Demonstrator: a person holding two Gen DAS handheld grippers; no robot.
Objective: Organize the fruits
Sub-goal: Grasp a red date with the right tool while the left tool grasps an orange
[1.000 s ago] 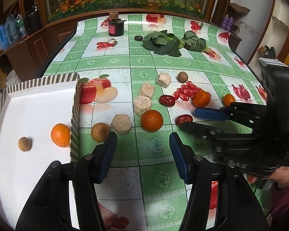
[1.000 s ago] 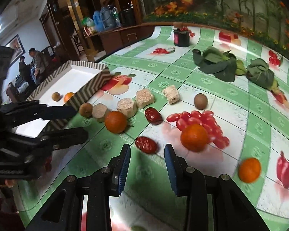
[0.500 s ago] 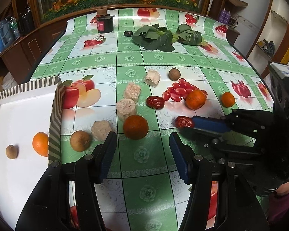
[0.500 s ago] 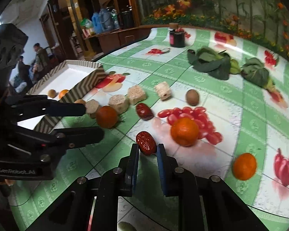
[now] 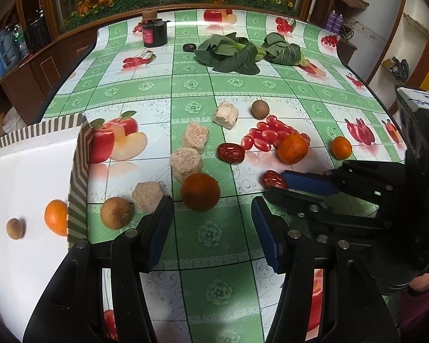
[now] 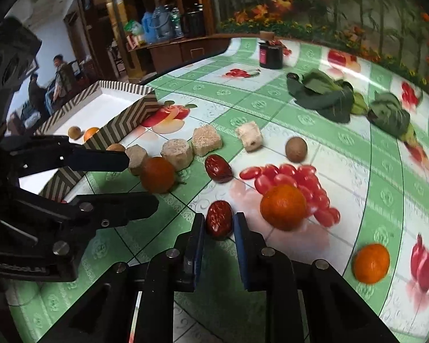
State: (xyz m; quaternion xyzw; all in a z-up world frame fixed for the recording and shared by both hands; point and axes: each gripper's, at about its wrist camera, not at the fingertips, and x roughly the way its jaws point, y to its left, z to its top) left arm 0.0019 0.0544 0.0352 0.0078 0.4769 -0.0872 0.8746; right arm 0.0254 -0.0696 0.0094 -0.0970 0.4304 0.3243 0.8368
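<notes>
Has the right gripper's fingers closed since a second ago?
Yes. The right gripper fingers, apart earlier, now pinch the red date on the tablecloth.

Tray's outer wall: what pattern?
Brown-and-cream zigzag stripes on the tray; clearest in the right wrist view.

Faint raised lettering low on the black body of the left gripper, at the right wrist view's edge: legible roughly as "GenRobot.AI", dim and partly cut off. Blue print on a white sticker atop the right gripper: too blurred to read. Pink label on the dark jar: illegible.
</notes>
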